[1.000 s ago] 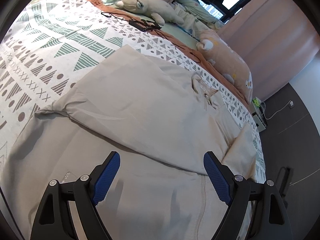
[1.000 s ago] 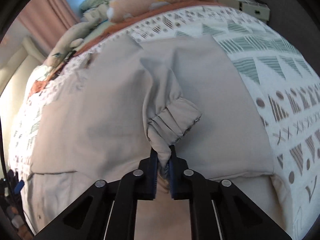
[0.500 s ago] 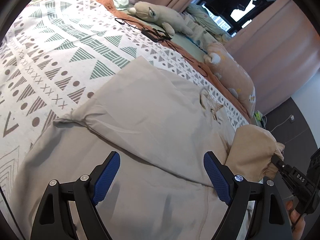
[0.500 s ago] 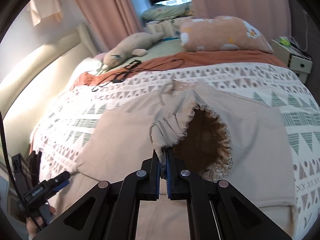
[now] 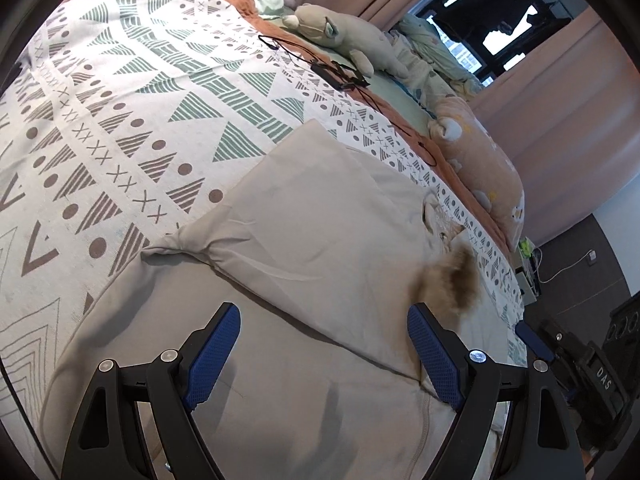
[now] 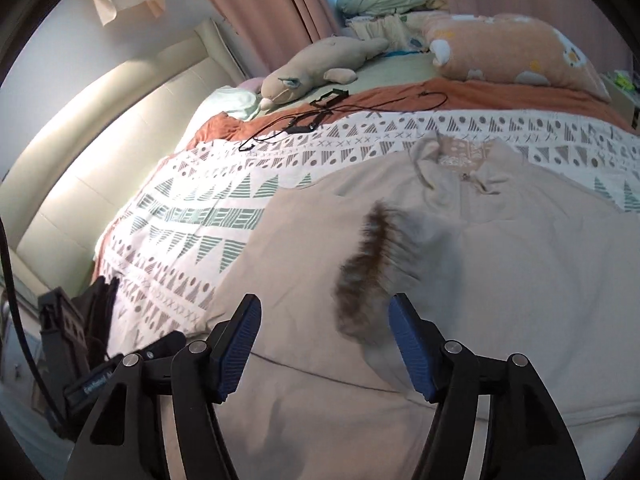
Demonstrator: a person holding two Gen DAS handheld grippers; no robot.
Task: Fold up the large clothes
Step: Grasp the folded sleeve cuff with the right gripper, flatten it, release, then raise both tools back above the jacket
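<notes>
A large beige jacket [image 5: 320, 208] lies spread on the patterned bedspread [image 5: 120, 120], its left sleeve folded across the body. In the right wrist view the jacket [image 6: 520, 280] shows its collar and zip at the far end. My right gripper [image 6: 326, 308] hovers over the jacket with its jaws opening. The sleeve cuff [image 6: 368, 268] is a blur just beyond the pads, free of them and dropping. From the left wrist view the cuff [image 5: 448, 280] is a smear over the jacket's right side. My left gripper [image 5: 322, 316] hangs open above the jacket's lower part, with nothing between its pads.
A grey plush toy [image 6: 316, 68], a peach pillow [image 6: 512, 52] and black cables [image 6: 320, 116] lie at the bed's far side. A cream headboard [image 6: 100, 152] stands on the left. The bed edge, dark floor and a bedside unit [image 5: 528, 272] lie to the right.
The right gripper carried the sleeve cuff up and across the jacket, then opened; the cuff is now loose and falling. The left gripper drifted sideways and stayed open.
</notes>
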